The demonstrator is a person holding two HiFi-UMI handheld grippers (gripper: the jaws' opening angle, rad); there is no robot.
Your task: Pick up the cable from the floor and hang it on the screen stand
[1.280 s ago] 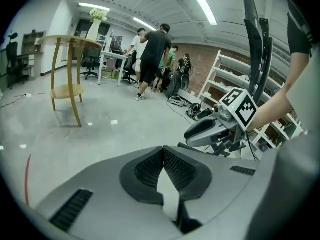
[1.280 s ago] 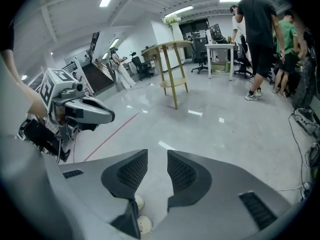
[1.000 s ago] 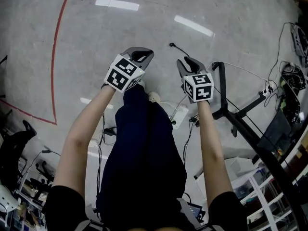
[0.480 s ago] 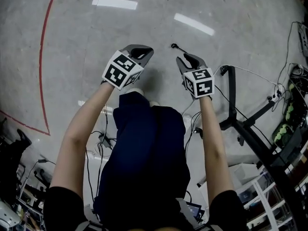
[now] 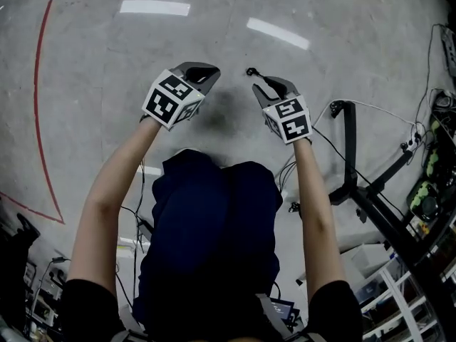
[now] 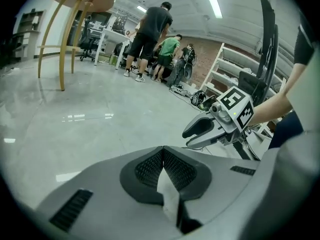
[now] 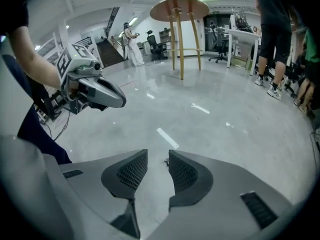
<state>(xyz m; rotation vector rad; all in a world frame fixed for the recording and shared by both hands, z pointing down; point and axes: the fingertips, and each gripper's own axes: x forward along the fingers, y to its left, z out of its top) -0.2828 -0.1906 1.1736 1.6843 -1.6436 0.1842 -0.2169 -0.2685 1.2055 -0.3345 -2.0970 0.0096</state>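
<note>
I hold both tools out ahead of me over the grey floor (image 5: pixel 142 41), side by side and apart. My left tool (image 6: pixel 162 151) is pressed together: its two dark ribbed pads (image 6: pixel 145 166) meet along one line with nothing between them. My right tool (image 7: pixel 157 156) is spread, with bare floor showing through the gap.

The cable (image 5: pixel 251 70) lies on the floor. In the head view its small black end sits just beyond the tips of my right tool, at about 11 o'clock from them, and the thin lead runs back toward 4 o'clock until the tool hides it. In the right gripper view a tiny dark speck shows in the gap, close against the right-hand pad; it is on the floor, not pinched.

The black screen stand (image 5: pixel 348 148) is at 4 o'clock from my right tool, its legs splayed on the floor among other thin wires. A red line (image 5: pixel 39 84) curves along the floor at 9 o'clock.
</note>
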